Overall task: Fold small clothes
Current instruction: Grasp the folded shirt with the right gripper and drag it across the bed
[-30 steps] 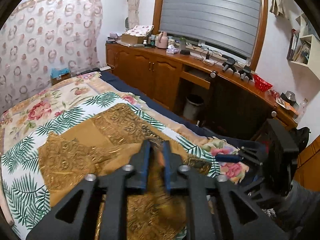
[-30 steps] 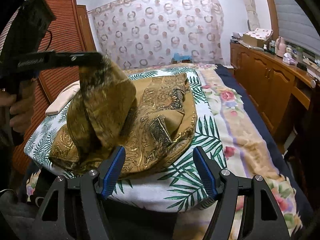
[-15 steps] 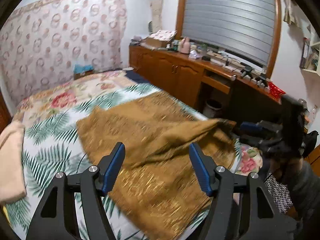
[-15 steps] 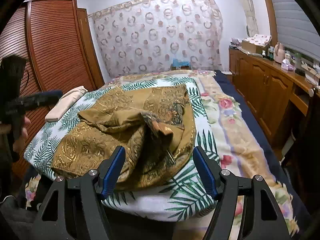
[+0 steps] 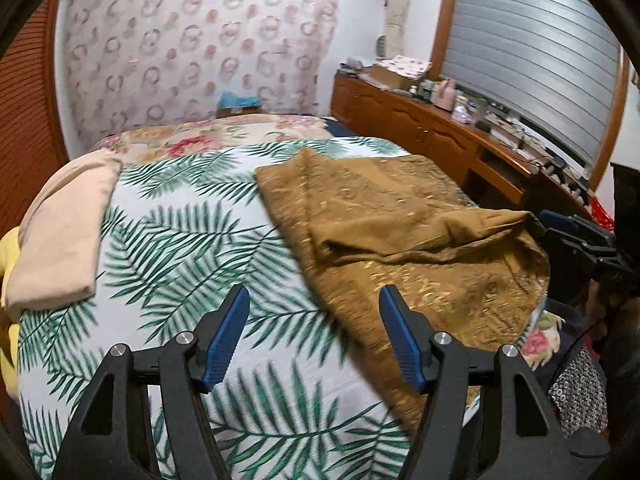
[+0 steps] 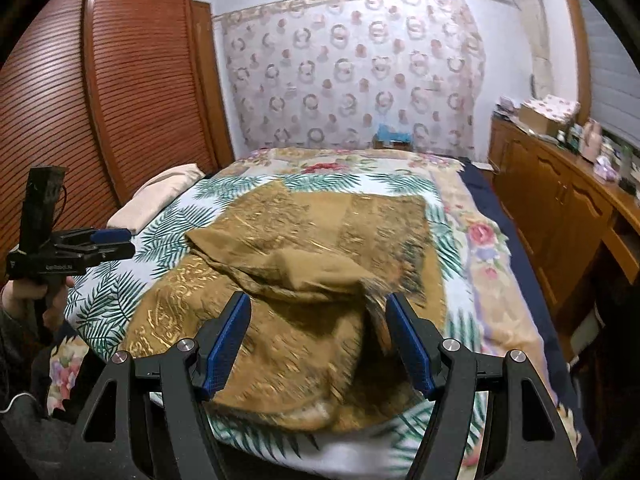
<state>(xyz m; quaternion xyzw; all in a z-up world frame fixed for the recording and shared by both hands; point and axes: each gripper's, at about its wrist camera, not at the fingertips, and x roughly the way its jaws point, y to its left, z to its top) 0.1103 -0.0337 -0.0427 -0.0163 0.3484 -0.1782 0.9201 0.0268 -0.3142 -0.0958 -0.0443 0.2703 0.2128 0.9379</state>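
Note:
A gold-brown patterned garment (image 5: 404, 232) lies rumpled on the palm-leaf bedspread (image 5: 168, 248), with a fold of plain lining thrown across its middle; it also shows in the right wrist view (image 6: 304, 264). My left gripper (image 5: 314, 334) is open and empty, above the bedspread just left of the garment's near edge. My right gripper (image 6: 318, 340) is open, with the garment's near part between and under its fingers, not clamped. The left gripper shows from the side in the right wrist view (image 6: 110, 240), and the right one at the garment's far corner in the left wrist view (image 5: 560, 220).
A folded beige cloth (image 5: 64, 232) lies at the bed's left edge, with something yellow (image 5: 8, 264) beside it. A wooden cabinet run (image 6: 560, 208) with clutter flanks the bed's right side. A slatted wardrobe (image 6: 80, 92) stands left. A patterned curtain (image 6: 352, 68) hangs behind.
My left gripper, shut on the garment and holding it up a second ago, has opened, let it drop and swung left. The garment has settled flatter on the bed. My right gripper moved in over it.

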